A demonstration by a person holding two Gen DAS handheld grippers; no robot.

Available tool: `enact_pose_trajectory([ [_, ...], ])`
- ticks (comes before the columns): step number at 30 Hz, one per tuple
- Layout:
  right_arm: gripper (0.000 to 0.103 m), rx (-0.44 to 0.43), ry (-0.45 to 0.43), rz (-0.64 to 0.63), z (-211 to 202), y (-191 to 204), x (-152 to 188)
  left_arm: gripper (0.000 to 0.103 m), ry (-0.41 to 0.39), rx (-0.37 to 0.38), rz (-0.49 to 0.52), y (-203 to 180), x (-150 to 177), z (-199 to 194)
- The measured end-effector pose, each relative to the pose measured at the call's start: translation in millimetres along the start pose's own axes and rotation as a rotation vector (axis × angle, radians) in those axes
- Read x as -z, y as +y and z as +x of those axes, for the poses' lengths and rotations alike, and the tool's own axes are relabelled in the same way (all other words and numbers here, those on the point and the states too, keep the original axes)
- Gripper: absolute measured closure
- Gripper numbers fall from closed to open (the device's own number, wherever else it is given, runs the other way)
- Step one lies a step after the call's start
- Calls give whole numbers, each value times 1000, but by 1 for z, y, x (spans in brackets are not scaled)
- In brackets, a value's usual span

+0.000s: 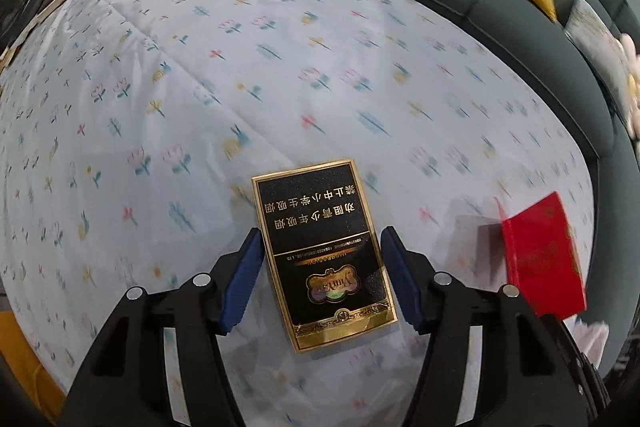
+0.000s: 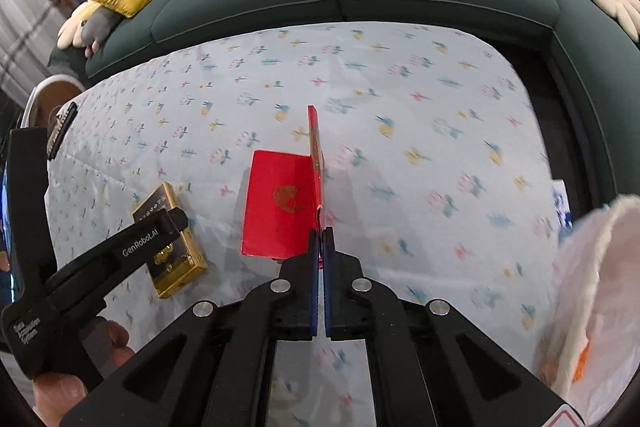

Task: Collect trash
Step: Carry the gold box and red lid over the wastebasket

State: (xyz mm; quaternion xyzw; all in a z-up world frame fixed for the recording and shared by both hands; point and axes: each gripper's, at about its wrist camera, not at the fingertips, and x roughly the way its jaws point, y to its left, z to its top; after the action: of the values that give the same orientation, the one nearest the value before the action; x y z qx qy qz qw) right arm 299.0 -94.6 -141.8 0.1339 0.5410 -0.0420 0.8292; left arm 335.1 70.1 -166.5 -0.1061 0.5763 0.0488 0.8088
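Black-and-gold cigarette pack (image 1: 325,254) lies flat on the floral tablecloth (image 1: 240,75) in the left wrist view, between the blue pads of the left gripper (image 1: 320,279), whose spread jaws are released and do not press it; a red cigarette pack (image 1: 542,259) shows to its right. Right wrist view: the right gripper (image 2: 321,247) is clenched on the red pack's opened flap, the pack hanging just ahead of the fingertips.
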Motion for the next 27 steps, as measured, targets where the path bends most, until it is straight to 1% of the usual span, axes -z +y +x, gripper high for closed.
enact_pose_trajectory([
  [8,101,16,-36,95,-43,-43,35,46,-9,54,103,-41,50,-40],
  [16,101,43,-96,176,-96,-94,74,46,-9,121,223,-86,105,-82],
  [19,101,49,-111,207,-112,-112,86,46,-18,133,261,-100,120,-94],
  [22,101,60,-131,225,-127,-128,99,46,-9,161,282,-113,135,-104],
  [27,101,75,-176,264,-155,-155,114,45,-24,174,338,-135,159,-123],
])
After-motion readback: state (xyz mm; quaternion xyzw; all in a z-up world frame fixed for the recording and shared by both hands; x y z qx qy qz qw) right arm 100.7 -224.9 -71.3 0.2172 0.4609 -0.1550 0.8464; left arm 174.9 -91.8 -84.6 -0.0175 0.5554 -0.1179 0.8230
